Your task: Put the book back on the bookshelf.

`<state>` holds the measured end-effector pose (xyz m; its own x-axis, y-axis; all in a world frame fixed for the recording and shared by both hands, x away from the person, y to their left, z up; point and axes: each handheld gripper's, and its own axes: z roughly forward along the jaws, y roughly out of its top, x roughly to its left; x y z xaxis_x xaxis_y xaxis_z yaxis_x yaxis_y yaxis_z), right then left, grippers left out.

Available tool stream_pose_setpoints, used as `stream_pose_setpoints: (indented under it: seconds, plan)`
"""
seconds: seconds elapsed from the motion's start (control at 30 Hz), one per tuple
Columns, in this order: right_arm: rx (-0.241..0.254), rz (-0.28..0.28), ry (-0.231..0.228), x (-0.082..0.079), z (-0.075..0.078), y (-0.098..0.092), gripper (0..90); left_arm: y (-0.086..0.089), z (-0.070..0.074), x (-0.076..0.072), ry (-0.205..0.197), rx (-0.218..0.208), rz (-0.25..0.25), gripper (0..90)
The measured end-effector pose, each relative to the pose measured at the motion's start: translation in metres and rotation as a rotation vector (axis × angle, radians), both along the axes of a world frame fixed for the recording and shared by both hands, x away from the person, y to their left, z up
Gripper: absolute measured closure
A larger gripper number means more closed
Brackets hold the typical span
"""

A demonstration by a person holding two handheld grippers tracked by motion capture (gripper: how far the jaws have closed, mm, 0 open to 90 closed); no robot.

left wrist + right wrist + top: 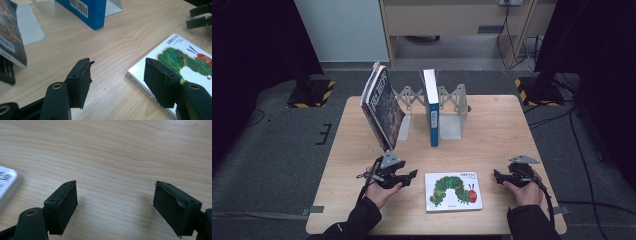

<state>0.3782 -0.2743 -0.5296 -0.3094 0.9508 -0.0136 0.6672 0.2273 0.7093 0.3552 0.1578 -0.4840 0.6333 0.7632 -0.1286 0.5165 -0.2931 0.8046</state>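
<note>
White square caterpillar picture book (pixel 454 191) flat on wooden table (pixel 492 135), between left gripper (pixel 412 175) and right gripper (pixel 497 175), both parted, gripping nothing.

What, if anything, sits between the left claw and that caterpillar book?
Nothing visible does. The left claw hangs open just left of the caterpillar book, with bare table between them. In the left gripper view one of its fingers already overlaps the book's corner.

Bare tabletop (pixel 492 150) between caterpillar book (pixel 454 191) and upright blue book (pixel 431 107) beyond.
</note>
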Motion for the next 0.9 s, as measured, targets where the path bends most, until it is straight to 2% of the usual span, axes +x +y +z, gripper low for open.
stream_pose_setpoints:
  seconds: [0.23, 0.4, 0.57, 0.73, 0.83, 0.9]
  plan:
    - [0.072, 0.057, -0.015, -0.012, 0.011, 0.013, 22.4, -0.007, -0.009, -0.003, 0.018, 0.027, -0.024, 35.0]
    - [0.121, 0.103, -0.021, -0.017, 0.014, 0.024, 24.9, -0.022, -0.021, -0.003, 0.058, 0.051, -0.058, 34.4]
    - [0.132, 0.143, -0.017, -0.022, 0.015, 0.035, 25.9, -0.035, -0.030, -0.002, 0.074, 0.088, -0.089, 31.8]
    - [0.129, 0.159, 0.002, -0.027, 0.014, 0.045, 25.3, -0.038, -0.035, -0.002, 0.102, 0.100, -0.103, 29.5]
    - [0.132, 0.170, 0.010, -0.027, 0.013, 0.050, 25.3, -0.038, -0.037, -0.001, 0.117, 0.091, -0.100, 26.9]
    - [0.140, 0.174, 0.012, -0.027, 0.012, 0.053, 25.3, -0.037, -0.040, -0.001, 0.127, 0.068, -0.096, 25.0]
